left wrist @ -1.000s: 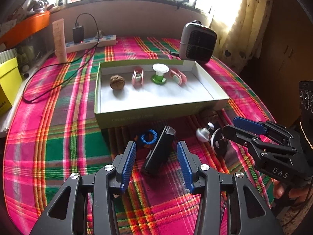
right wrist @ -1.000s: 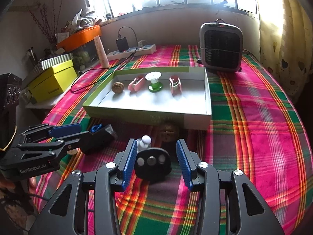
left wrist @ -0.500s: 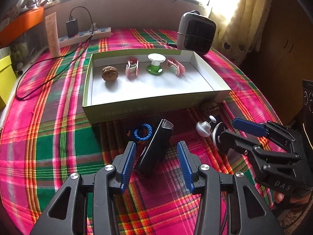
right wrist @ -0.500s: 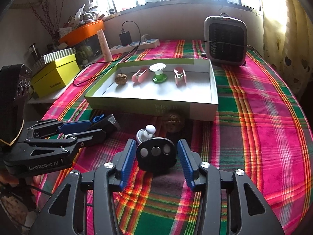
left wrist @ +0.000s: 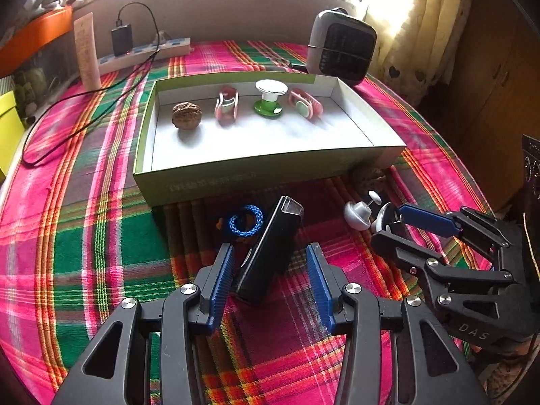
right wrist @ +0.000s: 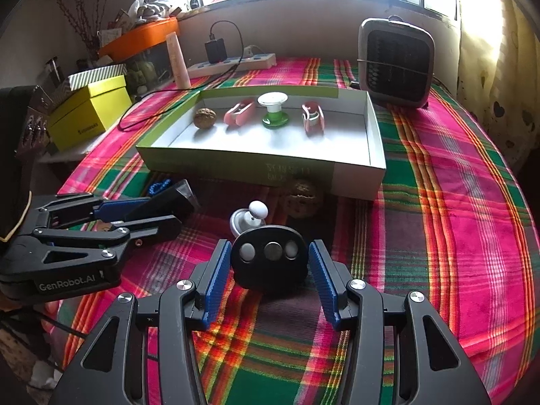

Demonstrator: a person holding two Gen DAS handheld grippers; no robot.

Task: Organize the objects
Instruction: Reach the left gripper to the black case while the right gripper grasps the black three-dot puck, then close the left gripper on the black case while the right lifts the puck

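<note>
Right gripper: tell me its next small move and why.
Probably close the right gripper on the round black disc. The jaws have just been opening, and the disc now sits between the pads with a gap on each side, while the box beyond has bare floor.

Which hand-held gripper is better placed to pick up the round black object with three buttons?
Right. The right hand-held gripper already has the round black object between its open blue pads, while the left hand-held gripper straddles the black rectangular case.

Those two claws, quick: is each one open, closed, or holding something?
Left gripper: open, astride the black case, not gripping.
Right gripper: open, just widened, around the black round device.
</note>
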